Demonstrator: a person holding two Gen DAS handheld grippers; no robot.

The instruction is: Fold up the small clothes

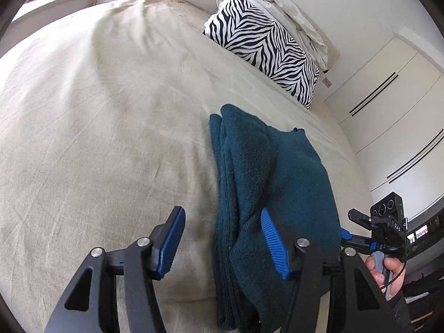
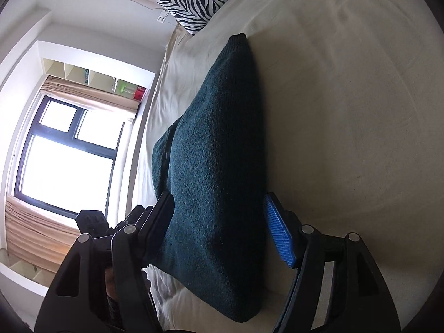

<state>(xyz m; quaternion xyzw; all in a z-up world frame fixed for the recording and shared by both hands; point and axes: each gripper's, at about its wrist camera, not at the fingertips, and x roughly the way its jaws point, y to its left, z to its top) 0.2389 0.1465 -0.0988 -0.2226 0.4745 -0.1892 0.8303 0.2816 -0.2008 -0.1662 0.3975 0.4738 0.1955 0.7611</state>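
Observation:
A dark teal knit garment (image 1: 266, 194) lies folded into a thick stack on the beige bed sheet (image 1: 97, 138). My left gripper (image 1: 222, 236) is open just above the stack's left edge, its right blue pad (image 1: 273, 244) over the cloth, its left pad over the sheet. In the right wrist view the same garment (image 2: 216, 180) fills the middle. My right gripper (image 2: 219, 222) is open, its jaws on either side of the stack's near end, not closed on it. The right gripper also shows in the left wrist view (image 1: 358, 222) at the stack's right side.
A zebra-print pillow (image 1: 266, 50) and crumpled white bedding (image 1: 294, 16) lie at the head of the bed. White wardrobe doors (image 1: 388, 105) stand to the right. A window (image 2: 66, 155) with curtains and shelves is beyond the bed's far side.

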